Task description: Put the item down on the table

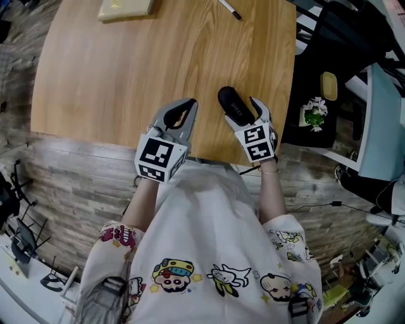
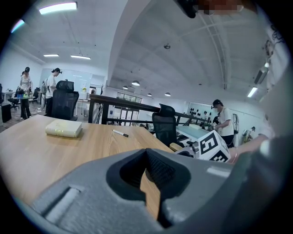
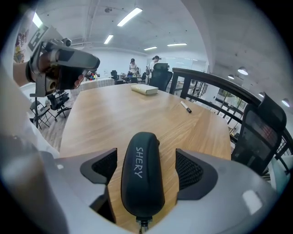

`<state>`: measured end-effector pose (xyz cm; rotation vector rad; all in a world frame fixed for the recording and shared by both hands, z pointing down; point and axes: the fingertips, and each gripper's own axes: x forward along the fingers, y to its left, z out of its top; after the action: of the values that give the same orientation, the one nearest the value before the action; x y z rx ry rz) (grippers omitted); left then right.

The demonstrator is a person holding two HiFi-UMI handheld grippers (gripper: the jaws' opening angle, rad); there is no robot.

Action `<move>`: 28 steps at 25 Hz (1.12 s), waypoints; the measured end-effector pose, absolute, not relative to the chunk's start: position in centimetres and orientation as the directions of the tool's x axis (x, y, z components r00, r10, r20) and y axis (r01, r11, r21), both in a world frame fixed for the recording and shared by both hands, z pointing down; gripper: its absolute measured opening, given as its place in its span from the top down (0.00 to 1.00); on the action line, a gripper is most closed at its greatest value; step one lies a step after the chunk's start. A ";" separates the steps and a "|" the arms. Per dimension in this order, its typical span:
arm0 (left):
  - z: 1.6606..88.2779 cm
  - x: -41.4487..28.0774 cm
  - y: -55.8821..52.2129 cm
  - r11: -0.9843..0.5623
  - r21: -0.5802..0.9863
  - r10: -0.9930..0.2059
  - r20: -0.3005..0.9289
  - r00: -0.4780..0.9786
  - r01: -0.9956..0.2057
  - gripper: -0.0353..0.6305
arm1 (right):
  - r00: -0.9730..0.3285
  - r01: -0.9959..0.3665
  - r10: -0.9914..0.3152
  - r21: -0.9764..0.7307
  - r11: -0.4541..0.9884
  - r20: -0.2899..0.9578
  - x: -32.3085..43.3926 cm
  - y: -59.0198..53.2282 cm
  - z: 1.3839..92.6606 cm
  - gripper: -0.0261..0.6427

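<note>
Book (image 1: 125, 7), pen (image 1: 229, 9) far across table (image 1: 114, 76); well apart from case (image 1: 235, 105)

Tabletop (image 1: 126, 76) showed smooth, warm wood grain with a faint sheen, case (image 3: 139, 173) was matt black with a fine-textured skin, left tongs (image 1: 182, 111) and right tongs (image 1: 244, 112) looked matt grey plastic, their pads (image 3: 188, 170) black and ribbed.

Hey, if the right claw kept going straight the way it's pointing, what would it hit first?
Probably the wooden table, since the right claw angles down at it. The black case lies between its open jaws, apparently untouched, so it would just slide deeper in.
</note>
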<state>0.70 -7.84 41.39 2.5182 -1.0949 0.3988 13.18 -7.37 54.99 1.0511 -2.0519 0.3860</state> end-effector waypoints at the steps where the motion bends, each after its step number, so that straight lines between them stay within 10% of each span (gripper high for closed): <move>1: 41.2 0.7 -8.0 -0.635 0.211 -0.643 0.390 0.659 -0.743 0.95 | -0.351 -0.794 -0.563 0.082 0.603 0.748 13.3 -7.5 54.4 0.36; 28: 36.5 1.5 -10.8 -0.679 0.153 -0.660 0.301 0.688 -0.718 0.95 | -0.379 -0.921 -0.861 -0.048 0.387 0.338 16.1 -10.0 37.8 0.58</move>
<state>1.55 -10.77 36.53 2.6422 -1.1007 0.3226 16.15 -9.99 37.83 1.5737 -2.3896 0.3334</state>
